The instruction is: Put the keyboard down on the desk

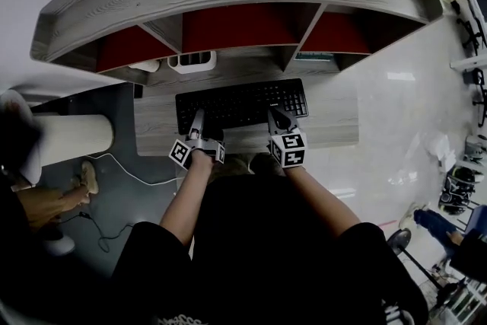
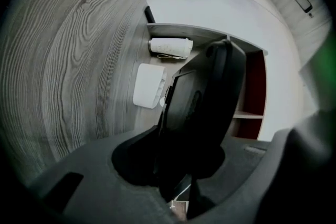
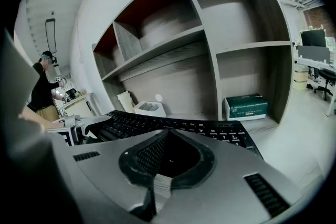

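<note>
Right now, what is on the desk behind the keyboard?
Behind the keyboard are a white divided tray and a white roll lying on its side; a green box sits in the right cubby. The desk directly beneath the keyboard is covered.

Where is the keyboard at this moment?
Head view, centre: the keyboard is over the desk, in front of the shelf cubbies, its near edge held by the left gripper and the right gripper.

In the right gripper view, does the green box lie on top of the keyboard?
No: the green box sits inside the lower right shelf compartment, behind the keyboard.
</note>
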Demonstrator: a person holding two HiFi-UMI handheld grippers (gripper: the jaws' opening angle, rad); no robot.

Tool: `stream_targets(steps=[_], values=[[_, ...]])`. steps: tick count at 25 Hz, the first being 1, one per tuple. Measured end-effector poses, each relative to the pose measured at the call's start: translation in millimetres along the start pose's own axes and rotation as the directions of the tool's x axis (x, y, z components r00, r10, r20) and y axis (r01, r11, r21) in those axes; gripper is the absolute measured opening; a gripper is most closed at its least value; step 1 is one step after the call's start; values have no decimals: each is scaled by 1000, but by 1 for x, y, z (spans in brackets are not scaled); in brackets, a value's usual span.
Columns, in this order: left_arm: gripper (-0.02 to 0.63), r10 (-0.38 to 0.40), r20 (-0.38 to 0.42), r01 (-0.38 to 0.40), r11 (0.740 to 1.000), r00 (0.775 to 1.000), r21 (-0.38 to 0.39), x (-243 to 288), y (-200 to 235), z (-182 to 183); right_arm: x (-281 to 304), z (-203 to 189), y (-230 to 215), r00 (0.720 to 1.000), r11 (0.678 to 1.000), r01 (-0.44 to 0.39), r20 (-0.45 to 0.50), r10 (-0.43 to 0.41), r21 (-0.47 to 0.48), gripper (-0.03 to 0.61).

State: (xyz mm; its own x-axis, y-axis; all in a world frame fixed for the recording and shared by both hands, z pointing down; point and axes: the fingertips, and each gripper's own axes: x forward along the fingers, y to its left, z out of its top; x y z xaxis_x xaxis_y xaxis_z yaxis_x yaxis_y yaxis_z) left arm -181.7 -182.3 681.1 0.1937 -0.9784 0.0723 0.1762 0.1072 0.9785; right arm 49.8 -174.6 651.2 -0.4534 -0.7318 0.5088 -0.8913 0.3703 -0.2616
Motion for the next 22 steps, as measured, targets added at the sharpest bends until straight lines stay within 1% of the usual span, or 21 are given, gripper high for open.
stream_targets(steps=[5,10,16,19,22], values=[[103,30,-24,-30,1000,999,2,14,14,2,12,-13,0,999,1000,5,-45,-4,9,14],[103,18,-41,-18,1000,999,10,26,28,1,21,-23,6,996,999,-12,-86,16,45,14],[104,78,-24,-76,996,997,55,31,56,6,26,-30,10,992,999,-22,-121,27,41,14],[106,86,-17,-85,996,996,38,34,64,9,27,-35,8,990,999,-21,-140,26,40,14],[107,111,-16,-111,994,994,18,37,77,15,27,-37,6,989,999,-24,-145,30,42,14]])
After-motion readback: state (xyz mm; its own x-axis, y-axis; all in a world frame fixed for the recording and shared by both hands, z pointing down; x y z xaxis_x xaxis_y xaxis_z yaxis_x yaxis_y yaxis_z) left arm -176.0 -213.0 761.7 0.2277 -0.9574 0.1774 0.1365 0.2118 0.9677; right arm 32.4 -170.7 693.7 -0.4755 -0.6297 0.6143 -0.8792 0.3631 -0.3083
